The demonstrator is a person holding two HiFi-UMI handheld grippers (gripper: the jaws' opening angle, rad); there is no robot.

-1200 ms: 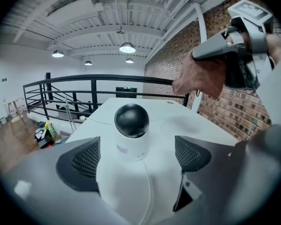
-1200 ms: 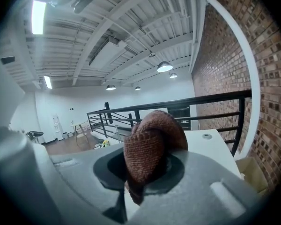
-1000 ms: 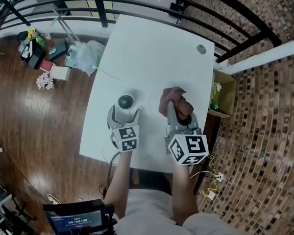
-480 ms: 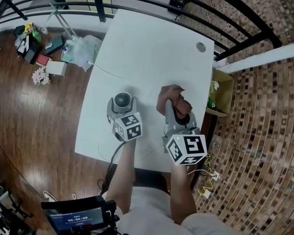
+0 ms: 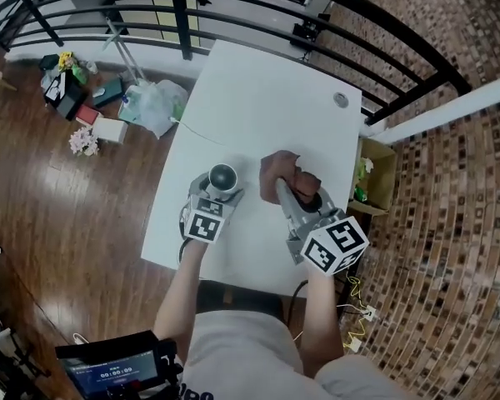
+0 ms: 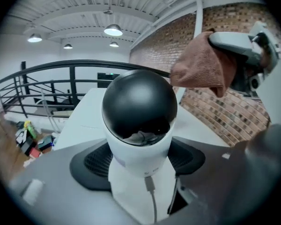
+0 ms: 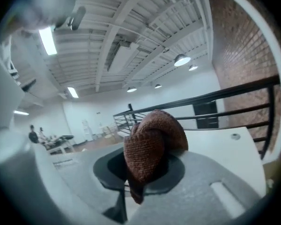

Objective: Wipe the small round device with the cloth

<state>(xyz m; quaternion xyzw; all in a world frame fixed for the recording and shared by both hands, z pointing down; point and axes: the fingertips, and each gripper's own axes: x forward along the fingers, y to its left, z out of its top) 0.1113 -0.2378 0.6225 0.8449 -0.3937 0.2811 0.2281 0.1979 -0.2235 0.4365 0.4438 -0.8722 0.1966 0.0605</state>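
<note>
One round device [image 6: 139,125] stands upright, dome up.

a white rectangular table [image 5: 258,90] is standing on a dark wooden plank floor [image 5: 75,223]. a small round white device with a black dome [image 5: 222,176] is sitting on the part of the tabletop nearest the person, toward its left side. a thin pale cable [image 5: 196,130] is trailing across the top toward the left edge. a small round grey grommet [image 5: 340,100] is showing near the far right corner. on the floor, a crumpled white plastic bag [image 5: 157,107] is lying just beside the table's left edge, with a small white box [image 5: 110,129] and a bunch of pale flowers [image 5: 83,142] lying near it.
</note>
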